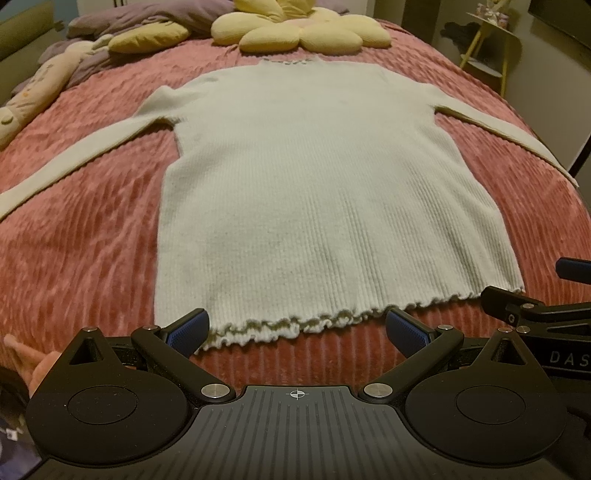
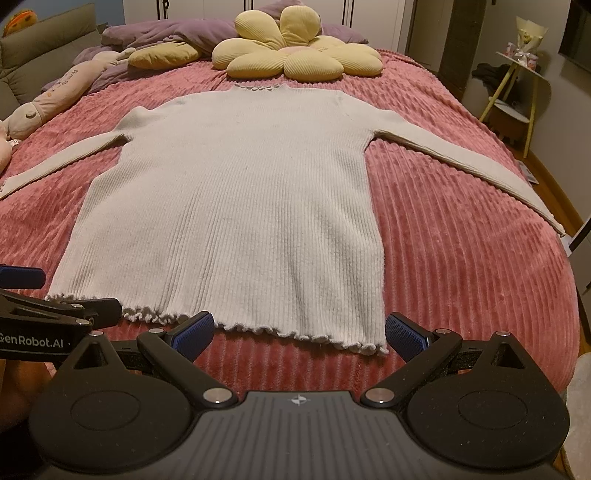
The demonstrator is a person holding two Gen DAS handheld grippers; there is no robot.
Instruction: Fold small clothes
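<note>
Both tongs are sitting nearest my cameras, and I am seeing each pair spread wide with nothing between the blue pads. I am holding the left tongs (image 1: 297, 330) just short of the frilled hem, toward its left half, and the right tongs (image 2: 300, 334) at the hem's right half, neither touching the knit. Each tool is showing at the edge of the other's view, side by side.

Just beyond them the pale ribbed sweater (image 1: 325, 192) is lying flat on the pink ribbed bedspread (image 2: 461, 229), hem toward me, collar away, both sleeves stretched outward to the sides. Nothing is lying on top of it.

Past the collar a yellow flower cushion (image 2: 295, 55) is resting, close but apart from the sweater. A long plush toy (image 2: 62, 96) is lying along the far left edge, beside a purple quilt (image 2: 177, 35). A small side table (image 2: 517, 81) is standing off the bed's right.
</note>
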